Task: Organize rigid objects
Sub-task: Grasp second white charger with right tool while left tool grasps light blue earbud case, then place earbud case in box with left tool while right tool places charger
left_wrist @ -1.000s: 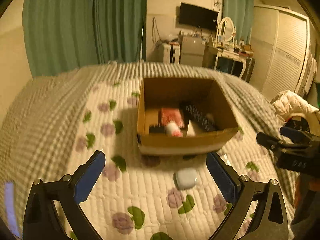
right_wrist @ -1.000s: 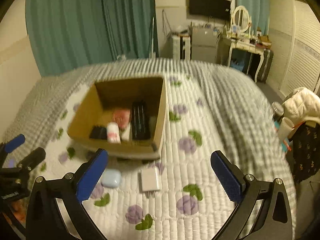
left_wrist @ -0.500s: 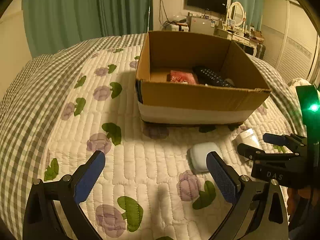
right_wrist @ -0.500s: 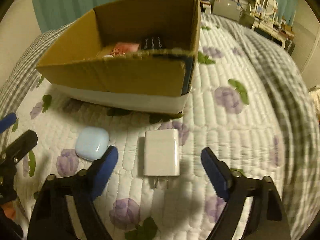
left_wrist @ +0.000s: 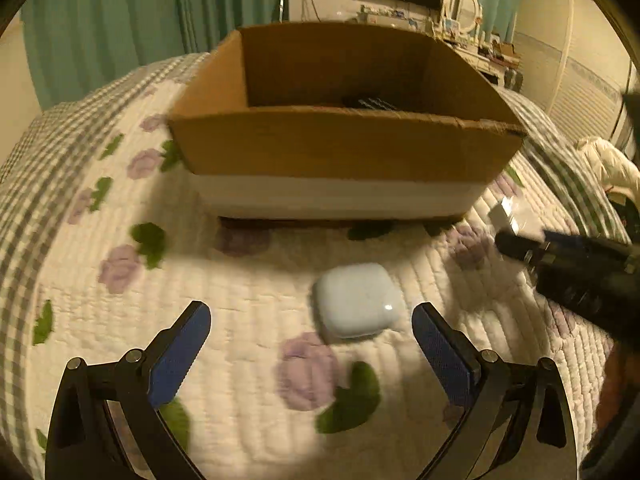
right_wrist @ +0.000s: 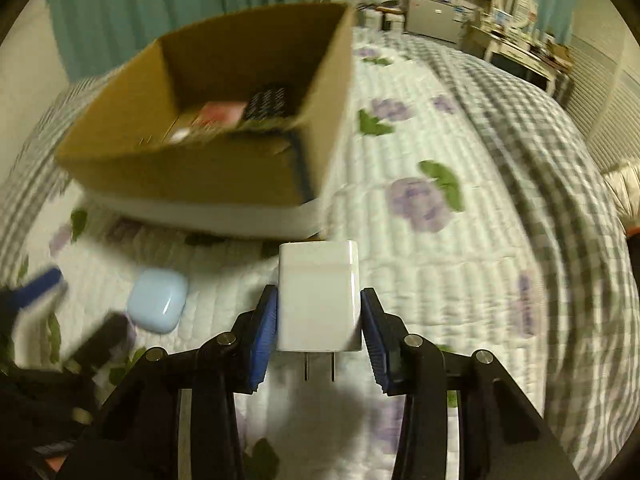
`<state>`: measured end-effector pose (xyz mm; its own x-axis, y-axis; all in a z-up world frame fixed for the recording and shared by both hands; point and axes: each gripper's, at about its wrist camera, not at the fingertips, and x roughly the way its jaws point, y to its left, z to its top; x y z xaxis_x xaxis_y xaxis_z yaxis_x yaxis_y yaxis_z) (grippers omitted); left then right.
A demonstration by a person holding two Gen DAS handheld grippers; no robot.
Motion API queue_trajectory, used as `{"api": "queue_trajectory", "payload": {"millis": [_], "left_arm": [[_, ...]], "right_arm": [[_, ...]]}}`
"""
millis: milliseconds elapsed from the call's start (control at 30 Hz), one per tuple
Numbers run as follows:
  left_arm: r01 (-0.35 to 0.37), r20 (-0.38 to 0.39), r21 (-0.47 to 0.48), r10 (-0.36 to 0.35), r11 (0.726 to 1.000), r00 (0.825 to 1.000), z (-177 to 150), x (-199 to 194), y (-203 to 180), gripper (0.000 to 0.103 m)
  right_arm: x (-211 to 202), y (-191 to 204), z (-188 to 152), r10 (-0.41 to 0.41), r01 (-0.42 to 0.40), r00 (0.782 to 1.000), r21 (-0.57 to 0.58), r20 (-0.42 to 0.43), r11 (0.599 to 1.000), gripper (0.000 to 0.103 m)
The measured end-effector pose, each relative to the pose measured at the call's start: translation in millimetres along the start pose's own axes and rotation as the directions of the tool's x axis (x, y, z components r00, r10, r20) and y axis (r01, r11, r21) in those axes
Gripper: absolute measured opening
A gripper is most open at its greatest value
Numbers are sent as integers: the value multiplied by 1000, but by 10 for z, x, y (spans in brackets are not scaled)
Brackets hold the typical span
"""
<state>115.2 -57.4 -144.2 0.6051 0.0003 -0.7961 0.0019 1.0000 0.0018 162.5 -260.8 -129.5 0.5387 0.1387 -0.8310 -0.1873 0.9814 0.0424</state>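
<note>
An open cardboard box (left_wrist: 344, 148) stands on the quilted bed and holds a black remote (right_wrist: 268, 100) and a red packet (right_wrist: 222, 114). A pale blue earbud case (left_wrist: 358, 300) lies on the quilt in front of the box, between the fingers of my open left gripper (left_wrist: 310, 340), nearer the right finger. It also shows in the right wrist view (right_wrist: 158, 300). My right gripper (right_wrist: 320, 320) is shut on a white plug charger (right_wrist: 318, 300), prongs toward the camera. The charger also shows in the left wrist view (left_wrist: 506, 216).
The box (right_wrist: 224, 128) is just beyond the charger. The quilt (right_wrist: 460, 240) runs wide to the right. A white jacket (left_wrist: 608, 164) lies at the bed's right edge. Green curtains, a dresser and a wall TV stand at the back.
Both grippers have dropped lower and closer to the bed. My right gripper has closed on the white charger. My left gripper has moved up around the earbud case, still open.
</note>
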Motion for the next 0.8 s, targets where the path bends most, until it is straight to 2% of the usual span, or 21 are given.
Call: {"api": "queue_trajectory", "payload": {"millis": [167, 233, 367, 467, 500, 800], "left_arm": [[22, -16, 29, -22, 999, 1000, 20, 148, -185, 99], [42, -42, 22, -41, 999, 998, 34, 244, -216, 87], [53, -78, 14, -51, 999, 996, 31, 397, -246, 76], [72, -71, 21, -70, 997, 995, 23, 395, -269, 61], [89, -71, 22, -87, 996, 994, 28, 389, -270, 51], [64, -48, 24, -63, 998, 997, 3, 122, -259, 51]], "right_arm": [[-23, -164, 32, 14, -14, 1000, 66, 2, 998, 40], [-3, -190, 9, 13, -12, 1000, 72, -8, 997, 40], [57, -156, 4, 16, -15, 1000, 72, -20, 997, 40], [99, -175, 13, 18, -17, 1000, 69, -18, 997, 40], [124, -175, 16, 18, -17, 1000, 66, -18, 998, 40], [-37, -141, -1, 17, -18, 1000, 35, 11, 999, 40]]}}
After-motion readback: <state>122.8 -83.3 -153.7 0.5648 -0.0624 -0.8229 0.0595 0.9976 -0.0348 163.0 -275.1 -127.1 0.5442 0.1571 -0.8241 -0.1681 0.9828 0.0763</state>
